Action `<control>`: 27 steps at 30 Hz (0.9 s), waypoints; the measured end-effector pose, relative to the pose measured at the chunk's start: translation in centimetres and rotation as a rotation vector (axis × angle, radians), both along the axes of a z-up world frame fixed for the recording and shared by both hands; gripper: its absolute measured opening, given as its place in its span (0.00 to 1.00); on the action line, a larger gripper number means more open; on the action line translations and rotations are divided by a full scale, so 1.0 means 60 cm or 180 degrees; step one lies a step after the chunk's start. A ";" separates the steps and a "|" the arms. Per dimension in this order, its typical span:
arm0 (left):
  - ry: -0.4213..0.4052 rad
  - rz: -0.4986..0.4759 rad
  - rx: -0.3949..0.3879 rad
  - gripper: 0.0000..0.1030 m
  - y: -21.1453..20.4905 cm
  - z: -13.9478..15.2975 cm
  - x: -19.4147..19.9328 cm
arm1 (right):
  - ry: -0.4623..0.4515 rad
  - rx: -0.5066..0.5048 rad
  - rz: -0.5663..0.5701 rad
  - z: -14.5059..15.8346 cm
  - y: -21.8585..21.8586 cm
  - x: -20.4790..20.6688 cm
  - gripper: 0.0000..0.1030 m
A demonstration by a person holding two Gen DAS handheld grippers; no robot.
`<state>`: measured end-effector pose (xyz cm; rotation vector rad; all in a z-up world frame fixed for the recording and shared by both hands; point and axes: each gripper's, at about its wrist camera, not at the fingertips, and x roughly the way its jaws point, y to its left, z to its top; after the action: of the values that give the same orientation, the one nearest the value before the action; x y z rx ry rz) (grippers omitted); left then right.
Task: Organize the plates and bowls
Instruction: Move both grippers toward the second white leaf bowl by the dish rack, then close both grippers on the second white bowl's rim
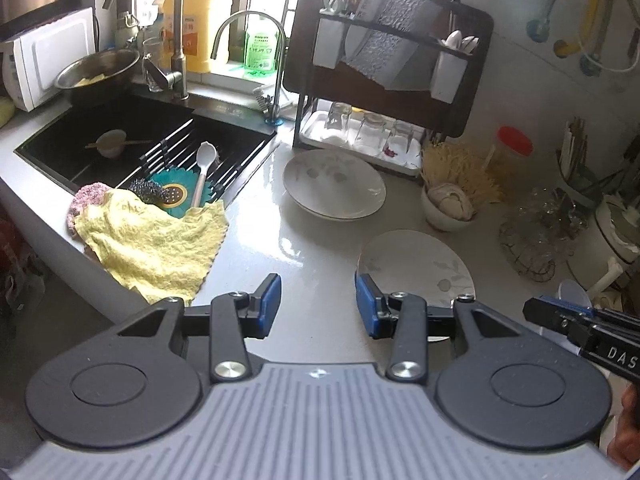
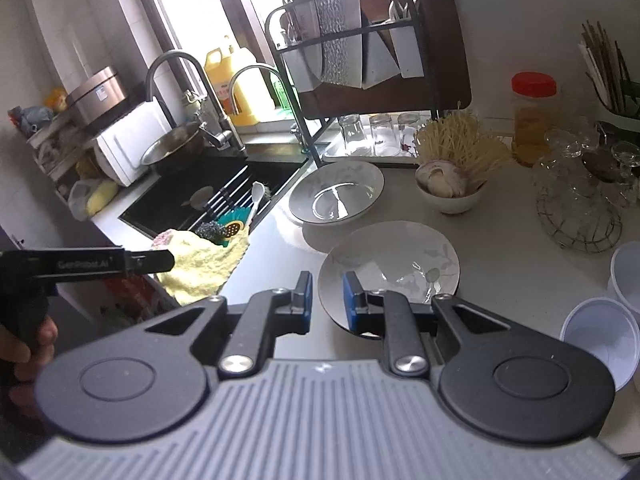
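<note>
Your left gripper [image 1: 318, 306] hangs with its jaws spread wide and nothing between them, above the bare counter [image 1: 256, 240] just beside the near plate [image 1: 416, 268], whose rim sits close to the right-hand blue pad. Your right gripper [image 2: 327, 298] is also parted, though more narrowly, and the near plate's [image 2: 390, 258] closest rim lies right at the gap between the pads; from this view you cannot tell whether a pad touches it. Take that near plate as your landmark: the second plate [image 1: 334, 182] lies behind it, toward the dish rack [image 1: 384, 80], apart from it with counter showing between. A small bowl [image 1: 446, 208] holding dried noodles stands behind the near plate on the other side, close to the second plate. White plastic cups [image 2: 600, 330] sit beyond its far side. The sink [image 1: 152, 136], with a yellow cloth [image 1: 156, 240] draped over its front corner, is well apart from it.
</note>
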<state>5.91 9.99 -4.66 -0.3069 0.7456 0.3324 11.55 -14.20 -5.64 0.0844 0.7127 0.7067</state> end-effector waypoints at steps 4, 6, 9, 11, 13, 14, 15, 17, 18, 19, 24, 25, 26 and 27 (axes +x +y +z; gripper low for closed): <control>0.0019 -0.0039 -0.0086 0.46 0.026 -0.010 0.031 | 0.0060 0.0097 -0.0083 0.000 0.010 0.023 0.50; 0.0031 -0.0074 -0.0136 0.51 0.044 -0.017 0.052 | 0.0084 0.0122 -0.0135 0.000 0.020 0.039 0.54; 0.0048 -0.0136 -0.0203 0.53 0.072 -0.030 0.090 | 0.0096 0.0089 -0.0219 -0.002 0.036 0.065 0.54; 0.0043 -0.0184 -0.0257 0.54 0.090 -0.039 0.114 | 0.0098 0.0086 -0.0259 -0.004 0.047 0.082 0.54; 0.0067 -0.0221 -0.0319 0.55 0.111 -0.049 0.142 | 0.0123 0.0072 -0.0319 -0.008 0.060 0.102 0.54; 0.0071 -0.0243 -0.0351 0.55 0.122 -0.053 0.156 | 0.0154 0.0074 -0.0345 -0.011 0.067 0.112 0.54; 0.0076 -0.0269 -0.0388 0.55 0.133 -0.058 0.171 | 0.0196 0.0083 -0.0376 -0.016 0.074 0.124 0.54; 0.0085 -0.0314 -0.0438 0.56 0.153 -0.068 0.198 | 0.0269 0.0081 -0.0419 -0.026 0.088 0.144 0.54; 0.0093 -0.0338 -0.0466 0.56 0.165 -0.074 0.214 | 0.0314 0.0069 -0.0447 -0.033 0.097 0.156 0.54; 0.0105 -0.0360 -0.0494 0.56 0.176 -0.079 0.228 | 0.0343 0.0067 -0.0465 -0.038 0.105 0.164 0.54; 0.0199 -0.0506 -0.0582 0.56 0.229 -0.109 0.302 | 0.0530 0.0057 -0.0569 -0.063 0.148 0.214 0.54; 0.0207 -0.0538 -0.0597 0.56 0.237 -0.112 0.313 | 0.0560 0.0047 -0.0588 -0.067 0.156 0.222 0.54; 0.0213 -0.0579 -0.0609 0.56 0.244 -0.115 0.324 | 0.0587 0.0053 -0.0601 -0.071 0.163 0.230 0.54; 0.0229 -0.0626 -0.0611 0.56 0.250 -0.118 0.338 | 0.0611 0.0055 -0.0613 -0.074 0.171 0.237 0.54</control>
<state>26.19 25.00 -11.75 -0.4005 0.8733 0.0858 25.77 -3.96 -10.10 0.2362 0.8696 0.5245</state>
